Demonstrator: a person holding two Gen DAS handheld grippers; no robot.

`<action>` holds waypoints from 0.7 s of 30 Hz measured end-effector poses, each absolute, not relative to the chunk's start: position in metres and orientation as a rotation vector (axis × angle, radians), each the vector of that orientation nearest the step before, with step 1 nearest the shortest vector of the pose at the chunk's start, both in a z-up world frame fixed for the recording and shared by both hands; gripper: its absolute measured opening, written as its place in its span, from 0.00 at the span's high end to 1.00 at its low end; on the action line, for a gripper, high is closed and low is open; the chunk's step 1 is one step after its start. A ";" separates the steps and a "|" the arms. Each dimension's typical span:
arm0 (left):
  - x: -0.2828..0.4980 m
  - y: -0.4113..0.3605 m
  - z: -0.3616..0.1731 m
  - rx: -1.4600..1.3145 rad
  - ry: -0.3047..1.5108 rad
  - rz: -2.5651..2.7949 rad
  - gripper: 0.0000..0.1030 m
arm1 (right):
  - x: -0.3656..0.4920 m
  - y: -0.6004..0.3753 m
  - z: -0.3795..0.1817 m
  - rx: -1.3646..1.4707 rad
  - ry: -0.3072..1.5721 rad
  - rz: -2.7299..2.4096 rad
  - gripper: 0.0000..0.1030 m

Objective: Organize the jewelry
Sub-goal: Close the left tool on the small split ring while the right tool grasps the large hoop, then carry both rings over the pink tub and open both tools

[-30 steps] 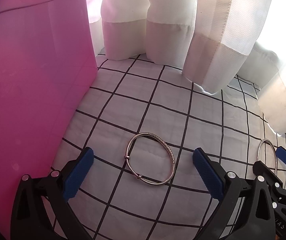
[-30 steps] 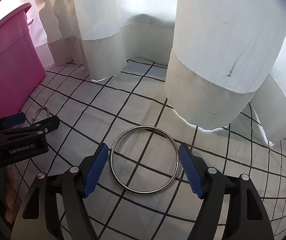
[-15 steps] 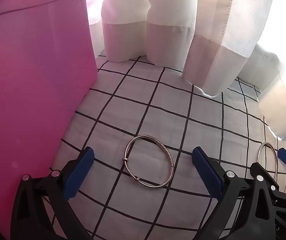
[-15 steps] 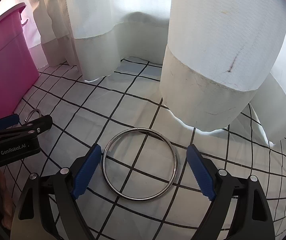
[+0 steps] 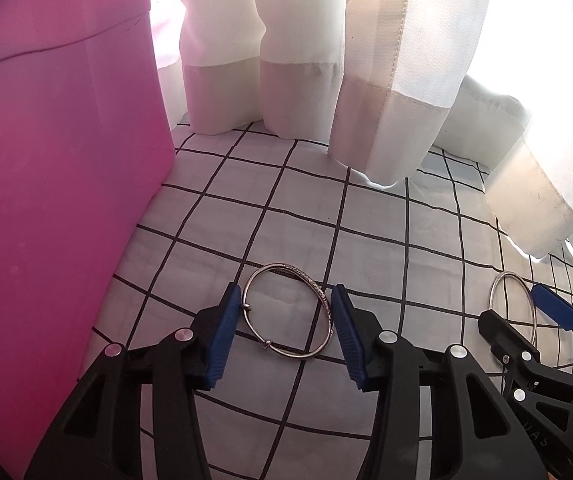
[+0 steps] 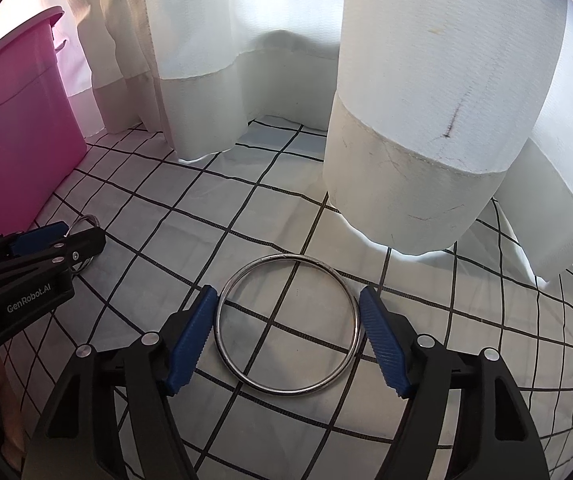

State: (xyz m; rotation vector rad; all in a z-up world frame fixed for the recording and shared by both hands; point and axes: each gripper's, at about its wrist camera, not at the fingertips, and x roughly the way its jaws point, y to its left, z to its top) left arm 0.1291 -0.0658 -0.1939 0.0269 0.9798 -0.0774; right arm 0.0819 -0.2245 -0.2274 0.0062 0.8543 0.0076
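Bracketing each bangle (image 5: 288, 310) (image 6: 288, 324), both fingers seemingly touch.

Your left gripper (image 5: 286, 332) sat low over the cloth, tilted forward and down, its blue pads (image 5: 222, 336) drawn in close with only a narrow gap between them. Your right gripper (image 6: 288, 336) was held in the same pose just beside it, fingers pointing the same way, its blue pads (image 6: 382, 344) spread somewhat wider. Neither pair of jaws had fully closed.
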 end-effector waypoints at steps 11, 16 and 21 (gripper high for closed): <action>0.109 -0.062 -0.182 0.022 0.954 -0.095 0.56 | 0.063 -0.231 -0.219 0.029 0.838 0.013 0.32; 0.109 -0.059 -0.177 0.005 0.955 -0.102 0.56 | 0.053 -0.232 -0.211 0.030 0.829 0.009 0.32; 0.100 -0.059 -0.162 0.003 0.938 -0.119 0.56 | 0.042 -0.232 -0.196 0.028 0.806 0.007 0.32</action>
